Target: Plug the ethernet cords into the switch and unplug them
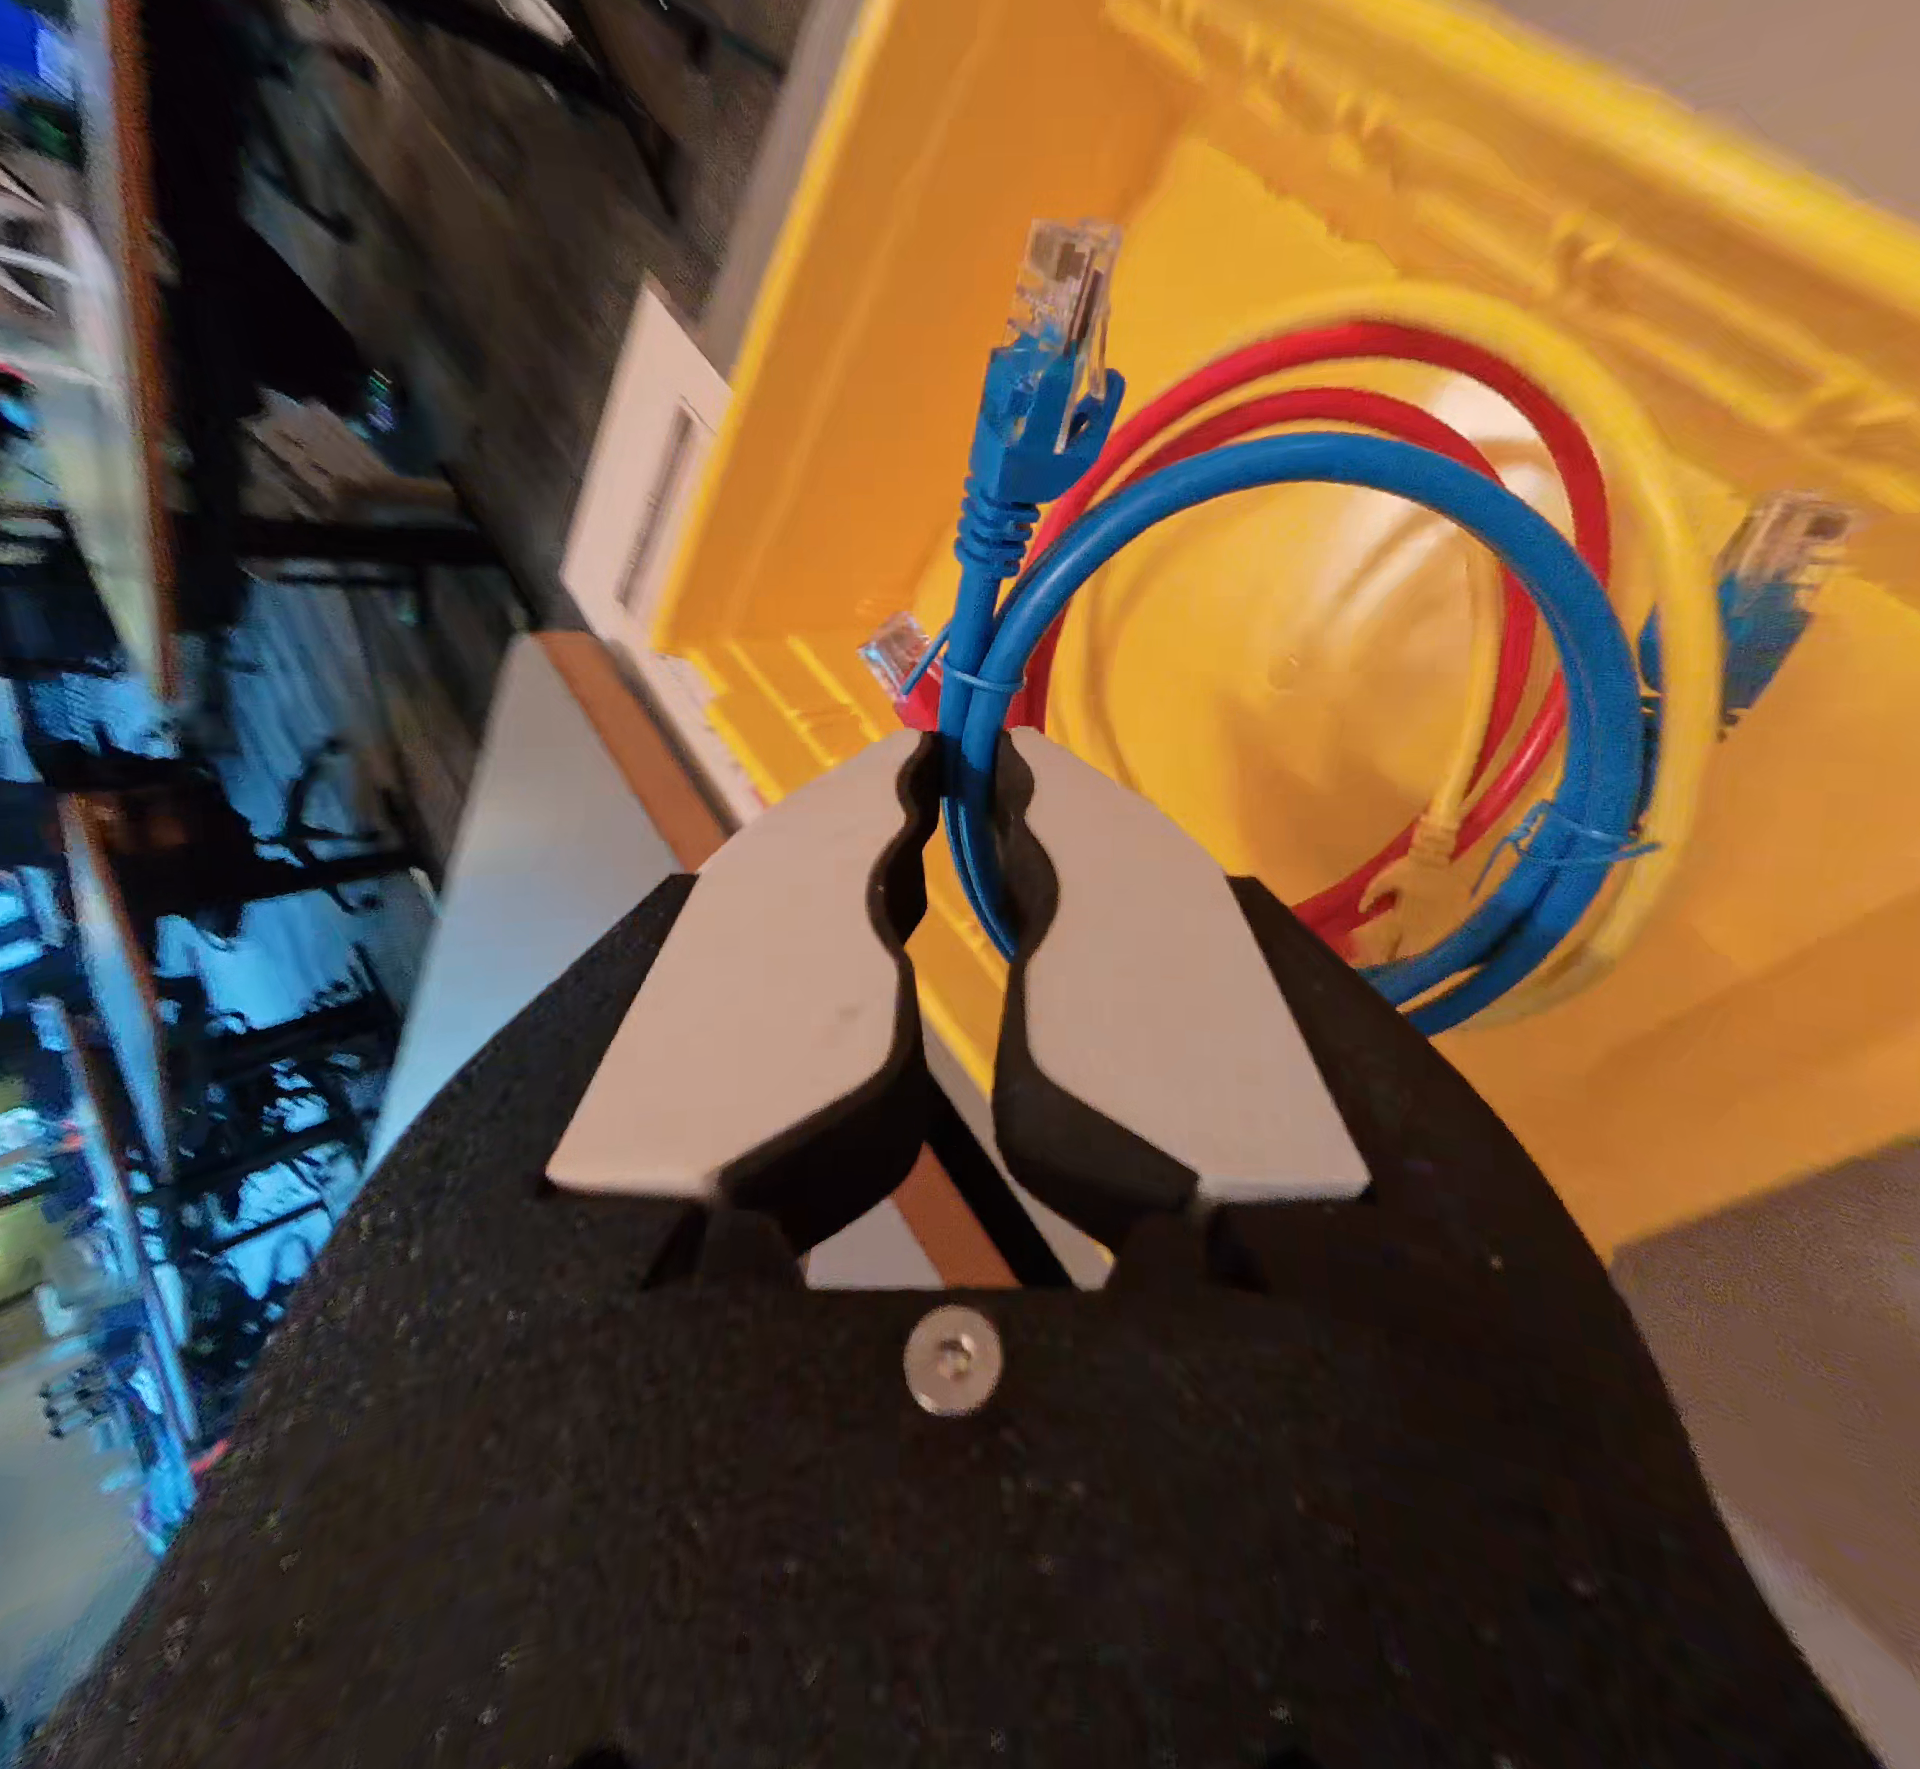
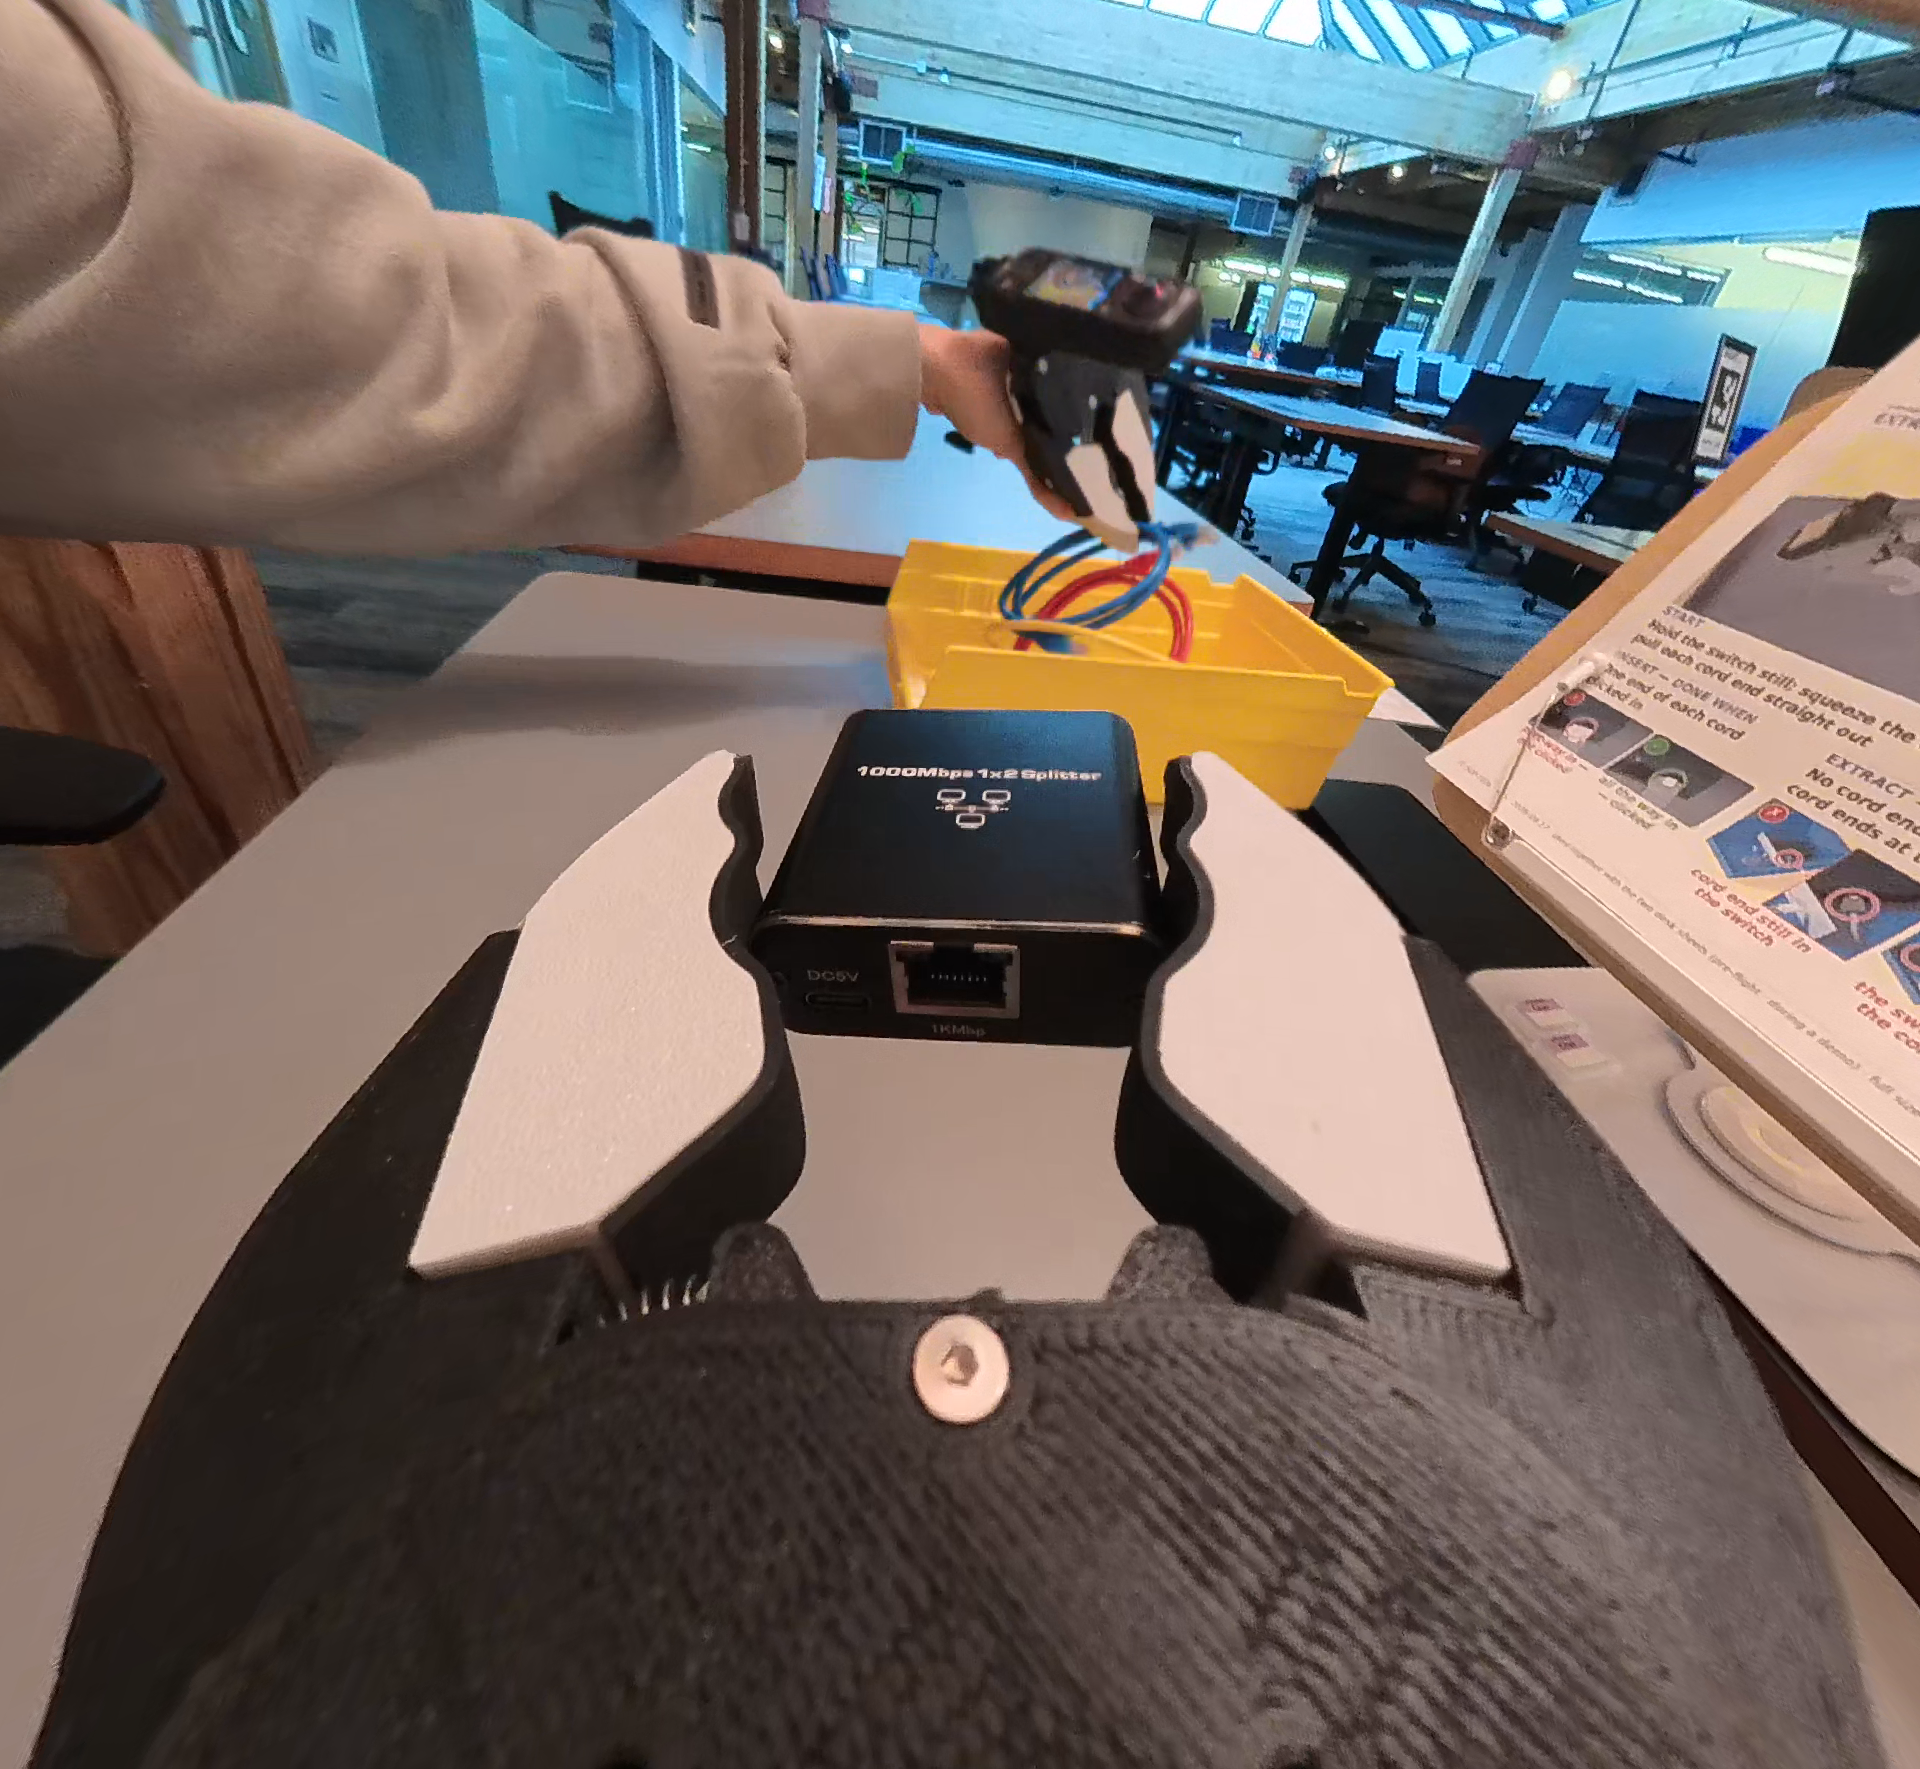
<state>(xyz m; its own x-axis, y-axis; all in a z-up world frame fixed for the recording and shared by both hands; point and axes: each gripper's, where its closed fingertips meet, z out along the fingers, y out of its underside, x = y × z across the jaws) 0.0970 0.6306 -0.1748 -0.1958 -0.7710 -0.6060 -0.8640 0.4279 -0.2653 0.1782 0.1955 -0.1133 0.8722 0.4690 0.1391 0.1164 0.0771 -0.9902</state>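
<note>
The switch (image 2: 961, 872), a small black box with a port and a smaller socket on its near face, sat on the grey table (image 2: 260, 992) between the fingers of the right gripper (image 2: 961, 784). The claw stood fairly wide, both black inner pads against the switch's sides, clamping it in place.

Blue ethernet cord (image 1: 1351, 514): coiled and bound with thin blue ties, pinched near one tie between the narrowly closed fingers of the left gripper (image 1: 971, 753). One clear plug (image 1: 1065, 296) pointed up past the fingertips; the other plug (image 1: 1777, 556) hung at the far side of the coil. In the right wrist view the coil hung from the left gripper (image 2: 1127, 524), its lower part still inside the bin.

Yellow plastic bin (image 1: 935, 161): on the table beyond the switch, well apart from it. Contents: a red cord (image 1: 1538, 431) and a yellow cord (image 1: 1673, 576), both coiled and nested with the blue loop. Whether they were lifted too: could not tell.

A person's hand (image 2: 966, 389) in a beige sleeve (image 2: 416, 348) held the left gripper. A printed instruction sheet (image 2: 1766, 784) on a brown board leaned at the right of the table.
</note>
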